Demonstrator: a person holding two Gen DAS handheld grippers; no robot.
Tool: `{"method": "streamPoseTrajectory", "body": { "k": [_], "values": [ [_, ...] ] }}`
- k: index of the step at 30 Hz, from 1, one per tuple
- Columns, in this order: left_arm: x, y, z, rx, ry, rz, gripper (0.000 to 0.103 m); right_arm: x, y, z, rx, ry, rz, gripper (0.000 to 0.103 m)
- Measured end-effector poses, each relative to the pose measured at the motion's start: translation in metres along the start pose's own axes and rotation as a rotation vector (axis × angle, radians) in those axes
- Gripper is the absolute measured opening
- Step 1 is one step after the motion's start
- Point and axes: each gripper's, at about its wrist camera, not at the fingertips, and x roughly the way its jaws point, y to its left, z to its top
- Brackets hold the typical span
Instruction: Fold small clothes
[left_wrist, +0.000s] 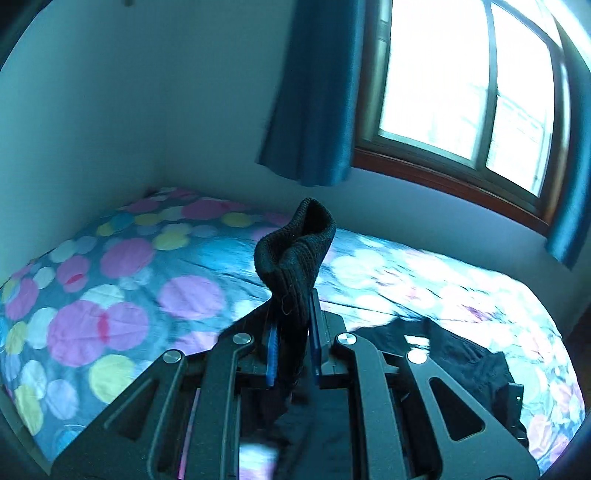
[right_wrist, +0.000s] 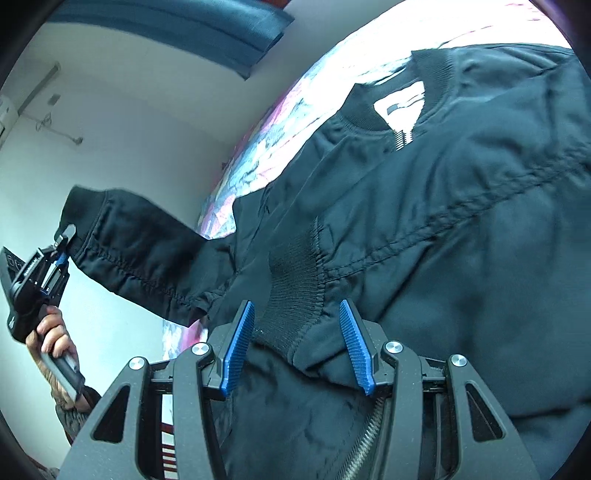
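Observation:
A black zip jacket (right_wrist: 461, 221) lies spread on the bed; in the left wrist view its body (left_wrist: 454, 354) shows at the lower right. My left gripper (left_wrist: 293, 317) is shut on the ribbed sleeve cuff (left_wrist: 295, 251), which sticks up above the pads. In the right wrist view that gripper (right_wrist: 62, 240) holds the sleeve (right_wrist: 140, 251) lifted off to the left. My right gripper (right_wrist: 297, 332) stands at the jacket's lower edge. Its blue pads (right_wrist: 238, 347) are spread apart, with the ribbed hem band (right_wrist: 291, 288) loose between them.
The bed carries a sheet (left_wrist: 110, 277) with coloured dots and fills a corner of white walls. A window (left_wrist: 461, 92) with blue curtains (left_wrist: 314, 92) is behind the bed. A person's hand (right_wrist: 55, 332) holds the left gripper's handle.

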Motion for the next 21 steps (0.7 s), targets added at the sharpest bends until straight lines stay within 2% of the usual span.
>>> {"method": "streamPoseTrajectory", "body": {
  "k": [3, 5, 12, 13, 14, 16, 20, 21],
  "values": [
    [0.024, -0.052, -0.018, 0.044, 0.047, -0.063, 0.013, -0.020, -0.007, -0.001, 0.027, -0.032, 0.012, 0.052],
    [0.045, -0.089, -0.037, 0.094, 0.078, -0.076, 0.013, -0.034, -0.014, -0.001, 0.049, -0.055, 0.019, 0.054],
    [0.110, -0.166, -0.112, 0.198, 0.250, -0.119, 0.015, -0.068, -0.047, -0.005, 0.154, -0.130, 0.043, 0.057],
    [0.117, -0.172, -0.121, 0.201, 0.278, -0.130, 0.018, -0.072, -0.054, -0.005, 0.178, -0.132, 0.057, 0.058],
    [0.123, -0.179, -0.129, 0.212, 0.306, -0.151, 0.024, -0.071, -0.060, -0.006, 0.200, -0.132, 0.072, 0.058],
    [0.122, -0.186, -0.141, 0.229, 0.326, -0.188, 0.034, -0.070, -0.068, -0.006, 0.226, -0.129, 0.088, 0.058],
    [0.098, -0.186, -0.139, 0.257, 0.291, -0.235, 0.051, -0.072, -0.073, -0.005, 0.235, -0.133, 0.118, 0.058],
    [0.089, -0.180, -0.134, 0.243, 0.273, -0.256, 0.052, -0.072, -0.074, -0.005, 0.236, -0.134, 0.123, 0.058]
  ]
}}
